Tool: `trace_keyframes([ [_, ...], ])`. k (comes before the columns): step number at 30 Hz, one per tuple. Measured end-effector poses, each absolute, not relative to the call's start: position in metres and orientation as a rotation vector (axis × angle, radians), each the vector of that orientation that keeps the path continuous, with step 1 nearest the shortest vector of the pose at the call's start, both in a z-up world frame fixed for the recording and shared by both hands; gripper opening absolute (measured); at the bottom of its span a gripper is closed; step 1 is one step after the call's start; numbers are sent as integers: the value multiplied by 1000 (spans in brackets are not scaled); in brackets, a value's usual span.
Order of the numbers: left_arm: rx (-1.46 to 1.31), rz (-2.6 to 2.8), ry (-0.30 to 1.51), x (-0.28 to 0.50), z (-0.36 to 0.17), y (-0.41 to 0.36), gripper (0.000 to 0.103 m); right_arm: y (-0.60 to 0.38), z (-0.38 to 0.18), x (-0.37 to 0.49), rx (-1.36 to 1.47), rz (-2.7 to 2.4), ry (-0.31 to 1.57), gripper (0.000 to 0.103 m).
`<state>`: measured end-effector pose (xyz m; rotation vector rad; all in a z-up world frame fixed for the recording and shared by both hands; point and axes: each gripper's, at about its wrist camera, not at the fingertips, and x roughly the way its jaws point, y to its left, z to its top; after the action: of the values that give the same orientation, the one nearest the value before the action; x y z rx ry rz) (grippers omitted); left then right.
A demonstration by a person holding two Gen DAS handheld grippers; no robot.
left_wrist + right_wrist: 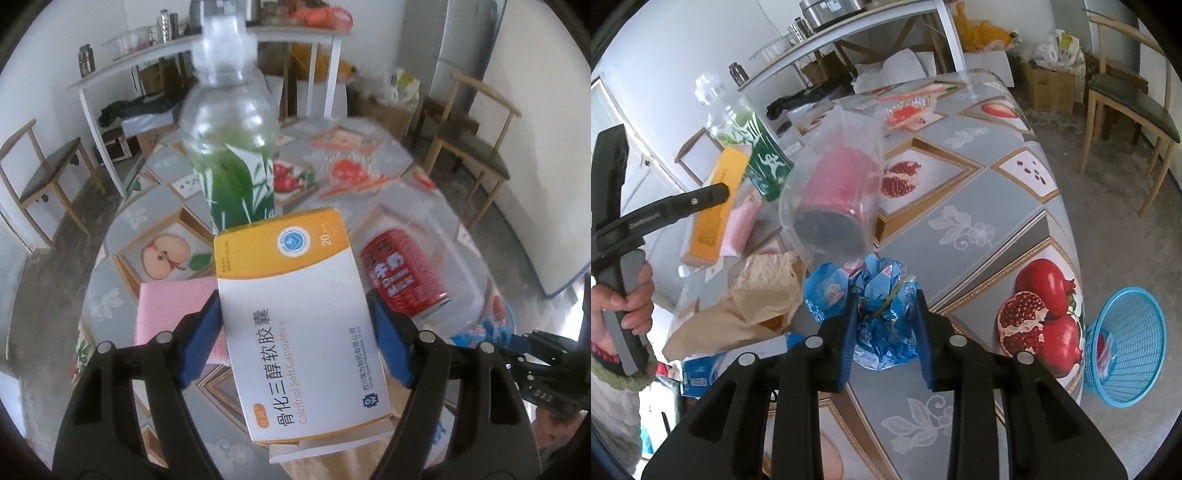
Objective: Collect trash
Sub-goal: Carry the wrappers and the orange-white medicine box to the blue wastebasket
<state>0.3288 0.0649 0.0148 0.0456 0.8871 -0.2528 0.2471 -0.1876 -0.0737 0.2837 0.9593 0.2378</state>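
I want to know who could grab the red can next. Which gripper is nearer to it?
Hard to call. The left gripper, clamped on the medicine box, sits beside the red can. The right gripper, holding the blue wrapper, sits just in front of it.

Soft, even daylight fills both views, bright on the white walls and casting only faint shadows on the tablecloth (pixel 979 206). The fisheye lenses bow the chairs and the shelf edges and leave dark corners. In the left wrist view the bottle (pixel 231 122) is smeared by motion blur, while the medicine box (pixel 299 317) stays sharp; glare whitens the clear plastic bag (pixel 846 147).
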Motion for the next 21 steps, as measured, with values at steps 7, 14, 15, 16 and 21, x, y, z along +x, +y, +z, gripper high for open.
trace_keyframes([
  [7,10,-267,810,295,44,69,73,-186,-55,236,285,249,926,28],
  [14,-52,-288,732,252,62,63,73,-193,-40,221,298,259,903,28],
  [15,-64,-292,725,247,64,62,73,-195,-37,219,301,258,900,28],
  [16,-86,-299,717,240,64,61,73,-197,-34,216,303,256,897,28],
  [21,-170,-340,721,219,56,47,73,-208,-25,204,320,238,889,28],
])
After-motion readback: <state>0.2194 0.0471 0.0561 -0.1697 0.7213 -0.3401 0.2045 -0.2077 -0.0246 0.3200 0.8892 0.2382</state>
